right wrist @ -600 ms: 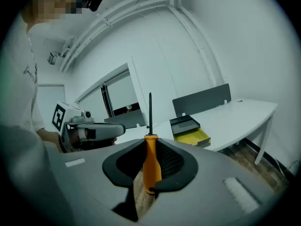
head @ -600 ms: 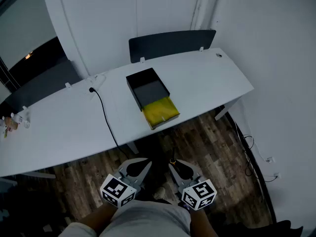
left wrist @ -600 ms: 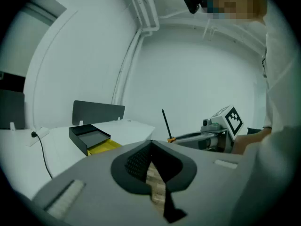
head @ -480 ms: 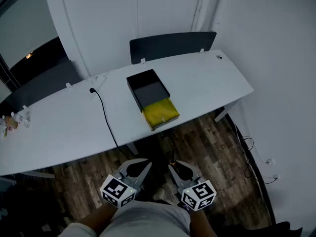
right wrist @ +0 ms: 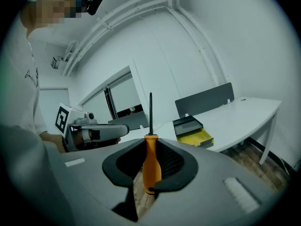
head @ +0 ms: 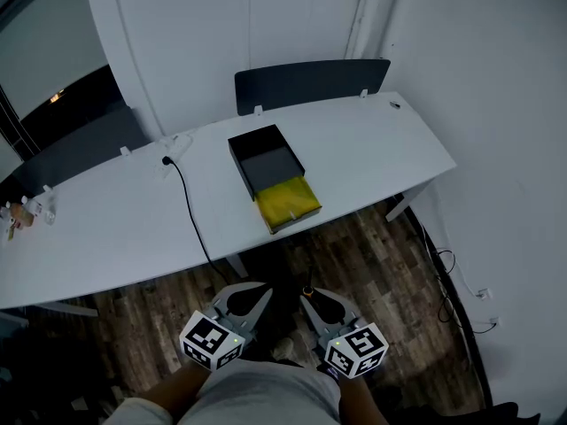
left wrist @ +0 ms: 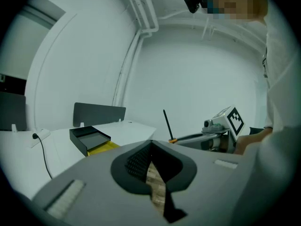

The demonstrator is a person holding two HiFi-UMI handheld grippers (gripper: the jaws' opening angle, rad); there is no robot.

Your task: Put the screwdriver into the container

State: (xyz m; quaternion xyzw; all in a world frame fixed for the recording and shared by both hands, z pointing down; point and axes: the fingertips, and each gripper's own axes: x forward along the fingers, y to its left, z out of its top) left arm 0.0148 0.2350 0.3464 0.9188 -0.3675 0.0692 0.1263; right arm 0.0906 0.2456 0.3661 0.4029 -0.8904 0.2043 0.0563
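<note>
A black open container (head: pixel 266 160) with a yellow tray (head: pixel 288 200) at its near end sits on the white table (head: pixel 372 149); it also shows in the right gripper view (right wrist: pixel 190 126) and the left gripper view (left wrist: pixel 89 138). My right gripper (head: pixel 312 297) is shut on the orange handle of the screwdriver (right wrist: pixel 151 166), whose black shaft points up. My left gripper (head: pixel 262 294) is shut with nothing in it. Both are held low over the wooden floor, close to the body and well short of the table. The screwdriver shaft (left wrist: pixel 166 124) is visible from the left gripper.
A black cable (head: pixel 188 206) runs across the table and over its front edge. A dark panel (head: pixel 310 78) stands behind the table. Small items (head: pixel 22 212) lie at the far left. Cables (head: pixel 452 264) trail on the floor at the right.
</note>
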